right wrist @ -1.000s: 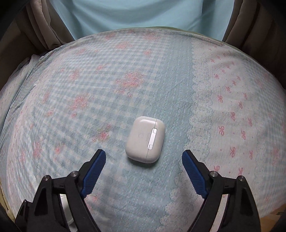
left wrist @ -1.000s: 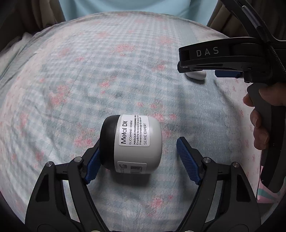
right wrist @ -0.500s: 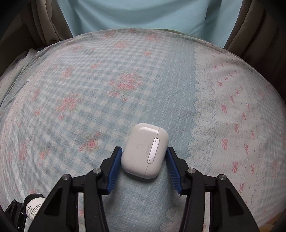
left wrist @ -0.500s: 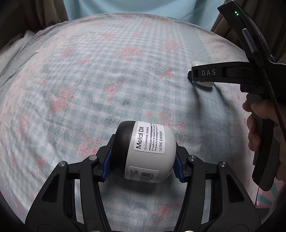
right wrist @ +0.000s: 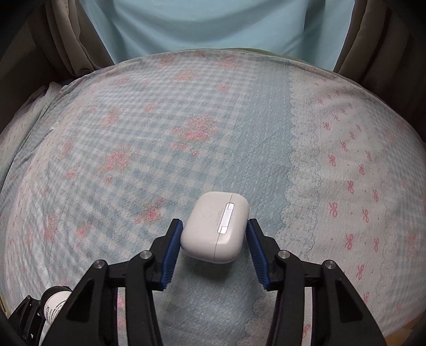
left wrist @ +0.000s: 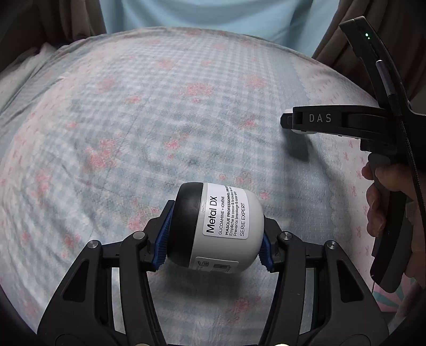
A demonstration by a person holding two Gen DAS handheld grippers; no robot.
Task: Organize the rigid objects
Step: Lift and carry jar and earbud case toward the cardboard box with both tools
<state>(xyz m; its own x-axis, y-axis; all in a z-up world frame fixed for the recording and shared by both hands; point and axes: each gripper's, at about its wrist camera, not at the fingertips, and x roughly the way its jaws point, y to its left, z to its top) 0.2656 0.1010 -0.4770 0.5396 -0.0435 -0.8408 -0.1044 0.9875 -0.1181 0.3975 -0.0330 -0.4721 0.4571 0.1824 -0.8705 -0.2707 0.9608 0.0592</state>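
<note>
My left gripper (left wrist: 213, 237) is shut on a white jar with a black lid (left wrist: 217, 229), labelled "Metal DX", held on its side a little above the bedspread. My right gripper (right wrist: 214, 237) is shut on a white earbuds case (right wrist: 215, 226) and holds it just off the bedspread. In the left wrist view the right gripper (left wrist: 287, 122) shows at the right, with a sliver of the case (left wrist: 297, 131) under it. The jar also shows at the bottom left of the right wrist view (right wrist: 53, 306).
A blue-checked bedspread with pink flowers (left wrist: 133, 119) covers the bed, with a bow-patterned band on its right side (right wrist: 359, 186). Brown curtains (right wrist: 53, 40) and a light blue wall (right wrist: 213, 24) stand behind the bed. A hand (left wrist: 378, 202) holds the right gripper's handle.
Both grippers closed from open onto their objects and lifted them off the bedspread: the left on the jar, the right on the earbuds case.
</note>
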